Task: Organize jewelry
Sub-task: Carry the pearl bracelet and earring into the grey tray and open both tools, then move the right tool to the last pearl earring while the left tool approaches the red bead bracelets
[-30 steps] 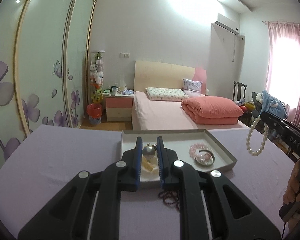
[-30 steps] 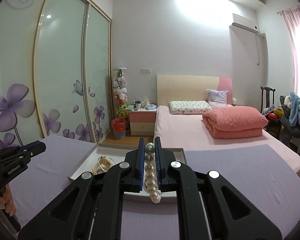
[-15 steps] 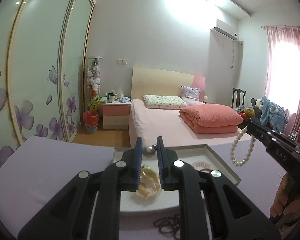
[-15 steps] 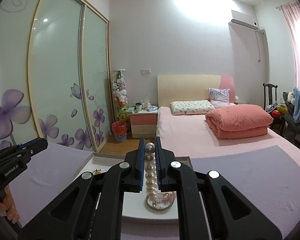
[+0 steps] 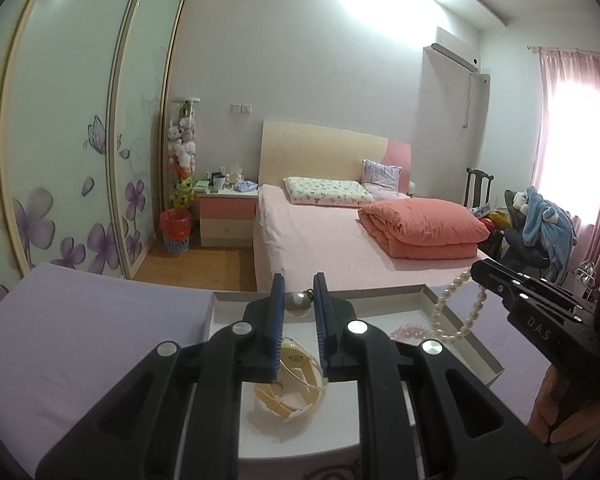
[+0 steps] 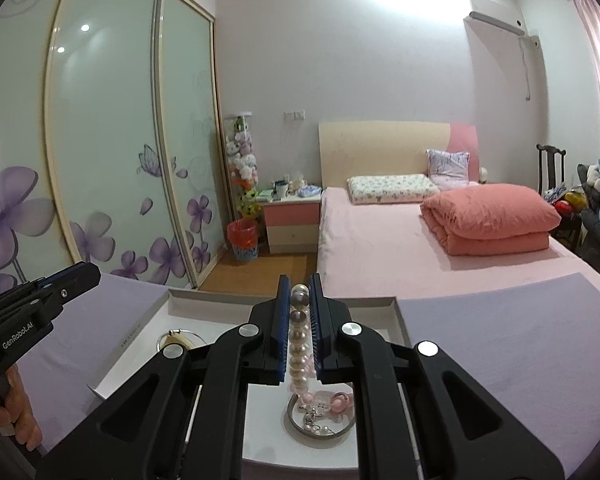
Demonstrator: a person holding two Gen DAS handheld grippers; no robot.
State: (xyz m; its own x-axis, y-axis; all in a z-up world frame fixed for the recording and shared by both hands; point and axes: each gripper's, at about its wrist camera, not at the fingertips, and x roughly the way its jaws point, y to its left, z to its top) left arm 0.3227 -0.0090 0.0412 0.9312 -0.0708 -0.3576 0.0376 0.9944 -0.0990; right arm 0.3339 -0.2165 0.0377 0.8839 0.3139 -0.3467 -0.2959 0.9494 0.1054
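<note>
**Bedroom table, purple cloth: both grippers loaded over the tray**

Purple-covered table (image 5: 80, 332) in a bedroom, pink bed behind it. White shallow tray (image 5: 388, 303) sits on the cloth in front of both grippers.

Step in hand, as I read it: dropping two pieces into the tray.

- Right gripper (image 6: 299, 300): jaws nearly closed on a pearl strand (image 6: 298, 344). Beads run in a line between the pads, the rest hangs as a loop (image 5: 458, 312) over the tray's right side, low end near or on the tray floor — can't tell which.
- Left gripper (image 5: 299, 298): jaws narrow, clamped on a silver ball pendant (image 5: 298, 301) near the fingertips, held above the tray's left half.

Already in the tray: cream bangle (image 5: 290, 384) under the left gripper; silver bangle (image 6: 320, 420) with small pink pieces and a pink bead bracelet (image 5: 408, 331) on the right.

Next move calls for: lower the pearls until the loop slackens onto bare tray floor, then open. Same for the pendant, clear of the cream bangle.

Looks: pearls are round, glossy, off-white, evenly sized, limp strand — likely to pile or tangle with the pink pieces if dropped from height. Pendant is smooth metal, could roll.
</note>
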